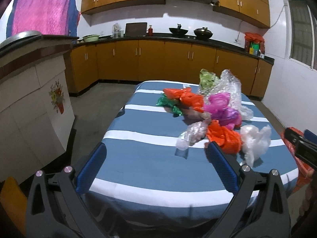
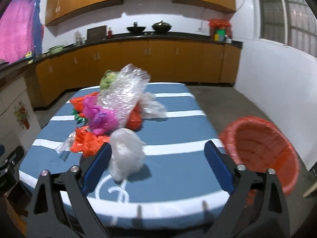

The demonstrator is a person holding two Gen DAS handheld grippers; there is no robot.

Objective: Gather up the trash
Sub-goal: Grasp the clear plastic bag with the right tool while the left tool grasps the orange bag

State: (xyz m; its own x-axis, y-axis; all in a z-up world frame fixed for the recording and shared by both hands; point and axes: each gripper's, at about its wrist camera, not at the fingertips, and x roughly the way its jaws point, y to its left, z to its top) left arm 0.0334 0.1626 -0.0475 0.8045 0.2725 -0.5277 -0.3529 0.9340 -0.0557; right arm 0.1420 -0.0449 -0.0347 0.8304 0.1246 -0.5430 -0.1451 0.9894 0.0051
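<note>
Between right gripper (image 2: pixel 158 158) fingers, white bag (image 2: pixel 126 152).

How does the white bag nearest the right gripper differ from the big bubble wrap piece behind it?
The white bag is milky and smooth; the bubble wrap is clear and dimpled, glinting with light. The white bag is a low crumpled ball lying apart at the pile's near edge; the bubble wrap is bigger, stands tallest and leans on the coloured bags. The white bag sits between the open right gripper's fingers, untouched; the bubble wrap lies farther back. Both are crumpled plastic on the striped table.
</note>
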